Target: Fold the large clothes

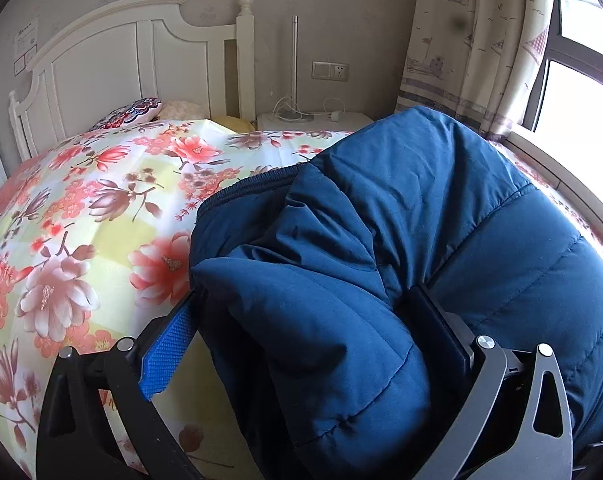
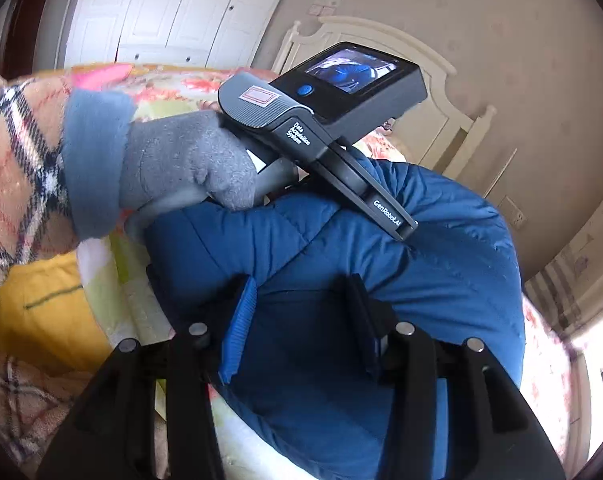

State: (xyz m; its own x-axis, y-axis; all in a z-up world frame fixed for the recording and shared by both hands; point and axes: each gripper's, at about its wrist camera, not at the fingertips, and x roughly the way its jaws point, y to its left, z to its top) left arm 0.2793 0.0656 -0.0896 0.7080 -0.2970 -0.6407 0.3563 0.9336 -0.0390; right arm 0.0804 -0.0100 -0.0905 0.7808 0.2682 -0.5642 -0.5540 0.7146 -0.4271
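Left wrist view is showing the left claw (image 1: 301,328) clamping a thick puffy fold of the blue padded jacket (image 1: 421,208), which is filling the lower right of the frame and bulging up over the floral bedspread (image 1: 81,208); the blue pad (image 1: 167,350) at lower left is pressing against the fold's edge, and the dark finger on the other side is sinking into the quilting. Right wrist view is showing the right claw (image 2: 301,320) sitting at bottom centre with jacket fabric (image 2: 441,240) lying between its fingers, but the jaws are standing apart and I cannot tell for sure whether the pads are actually biting; it looks more like a loose straddle than a grip. A grey-gloved hand (image 2: 189,164) is holding the left tool at upper left of that frame, its fingers reaching into the jacket just above the right claw. So both claws are working the same bunched mound, close together, with the jacket's bulk running away toward the upper right and the headboard (image 2: 381,40). Judging by this, the left is the holding hand; the right probably needs a firmer bite before the fold goes on
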